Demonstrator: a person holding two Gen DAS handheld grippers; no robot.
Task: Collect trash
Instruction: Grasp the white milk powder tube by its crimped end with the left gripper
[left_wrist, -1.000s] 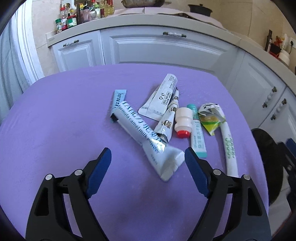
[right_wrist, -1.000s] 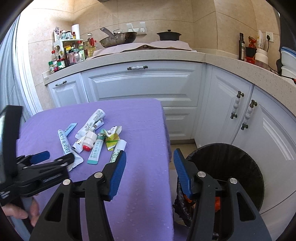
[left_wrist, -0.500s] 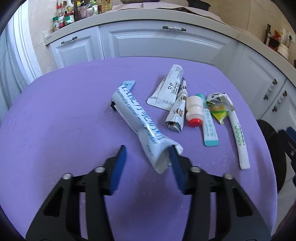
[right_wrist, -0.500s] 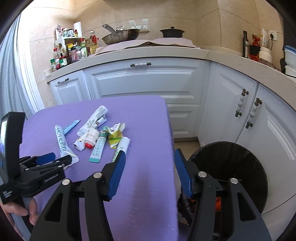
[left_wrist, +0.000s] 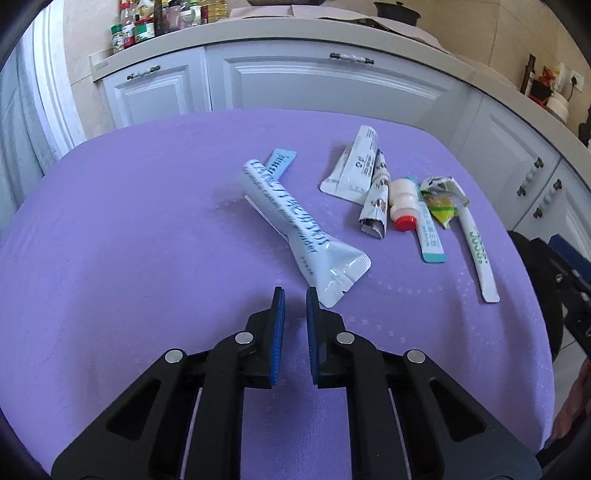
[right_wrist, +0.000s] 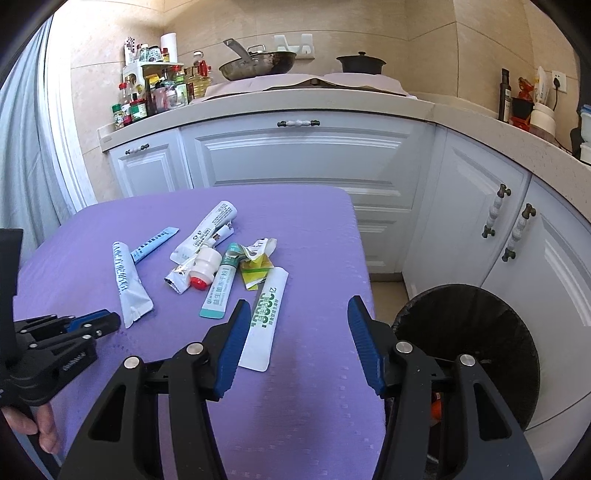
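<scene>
Left wrist view is showing the left gripper (left_wrist: 291, 295) hovering low over the purple tablecloth (left_wrist: 110, 258), its blue pads nearly together with only a thin slit between them and nothing caught there. Just at its 1 o'clock, the crimped end of the big white tube (left_wrist: 295, 232) is lying flat on the cloth, close to the right pad but not between the pads. Further out, at 2 o'clock, the rest of the trash is sitting in a cluster: a small white bottle with a red cap (left_wrist: 404, 205), a teal sachet (left_wrist: 430, 240), a long white sachet (left_wrist: 478, 254) and a crumpled yellow wrapper (left_wrist: 443, 205).

Right wrist view is showing the right gripper (right_wrist: 295, 328) spread wide and holding nothing, the long white sachet's near end lying beside its left finger. At 3 o'clock, off the table's edge, a black bin (right_wrist: 469, 343) is standing on the floor.
</scene>
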